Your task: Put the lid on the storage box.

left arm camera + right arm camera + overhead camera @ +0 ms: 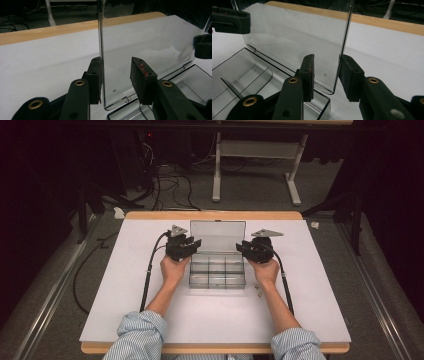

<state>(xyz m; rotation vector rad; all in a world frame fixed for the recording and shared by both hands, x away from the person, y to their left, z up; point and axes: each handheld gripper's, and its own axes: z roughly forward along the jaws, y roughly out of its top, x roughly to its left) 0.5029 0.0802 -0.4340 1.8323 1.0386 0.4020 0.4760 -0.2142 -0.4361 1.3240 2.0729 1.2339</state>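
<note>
Centrally on the white table (125, 310) stood a clear plastic box (217, 272) with its hinged lid (218, 236) raised upright at the far edge. Left gripper (191, 245) sat at the lid's left side edge, right gripper (243, 247) at its right. In the left gripper view, the lid (150, 50) passed edge-on between the jaws of the left gripper (116, 75): one pad lay against the edge or just beside it, the other stood apart, so the jaws straddled the lid without clamping it. In the right gripper view, the right gripper (326, 75) likewise straddled the lid (297, 40), one pad near the edge, the other clear of the pane; contact could not be settled. Empty compartments of the box (242, 72) showed below.

Handling, as judged: the lid looked thin, light and stiff, with a smooth, slippery face. Its hinge was probably the weak point, so force belonged low and even on both sides. Foam pads on the side edges, near the lower corners, seemed the soundest hold; a one-sided push risked twisting the pane or sliding the light box.
</note>
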